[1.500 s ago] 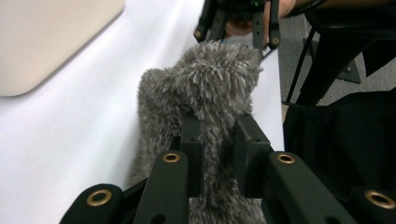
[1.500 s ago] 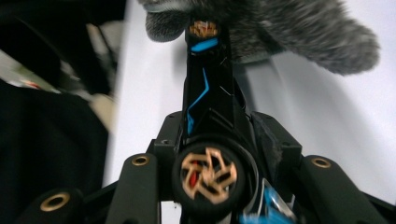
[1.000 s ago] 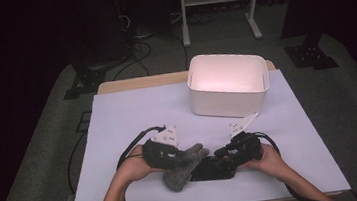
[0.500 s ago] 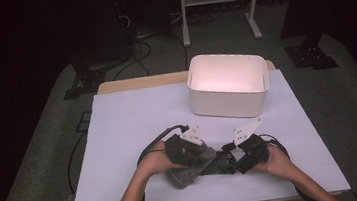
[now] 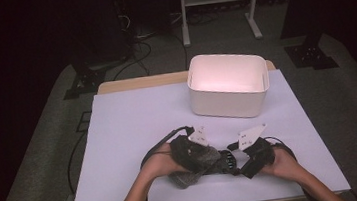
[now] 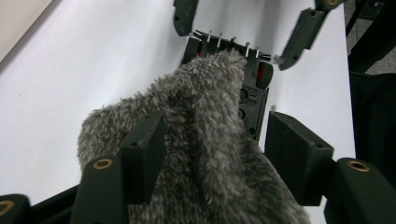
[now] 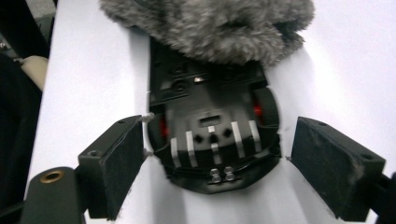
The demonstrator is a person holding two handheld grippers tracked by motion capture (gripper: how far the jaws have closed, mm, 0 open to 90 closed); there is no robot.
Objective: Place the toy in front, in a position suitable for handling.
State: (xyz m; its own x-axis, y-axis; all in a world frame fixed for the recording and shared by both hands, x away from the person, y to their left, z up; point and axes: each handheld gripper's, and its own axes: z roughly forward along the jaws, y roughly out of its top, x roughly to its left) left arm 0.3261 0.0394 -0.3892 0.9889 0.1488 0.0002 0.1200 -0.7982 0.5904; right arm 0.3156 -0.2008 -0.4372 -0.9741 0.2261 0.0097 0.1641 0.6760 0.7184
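High view: left gripper (image 5: 212, 158) and right gripper (image 5: 237, 160), jaws of both just opened and gripping nothing, straddle grey fluffy cloth (image 5: 187, 177) draped over black toy car (image 5: 226, 163) on desk (image 5: 129, 131).

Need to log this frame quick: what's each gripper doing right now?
Left gripper: jaws just opening, grey fuzzy cloth between them, not clamped.
Right gripper: jaws just opened, straddling the black toy car.

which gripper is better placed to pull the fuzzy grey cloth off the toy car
Left. The left gripper already straddles the grey cloth; the right gripper flanks the toy car's bare end.
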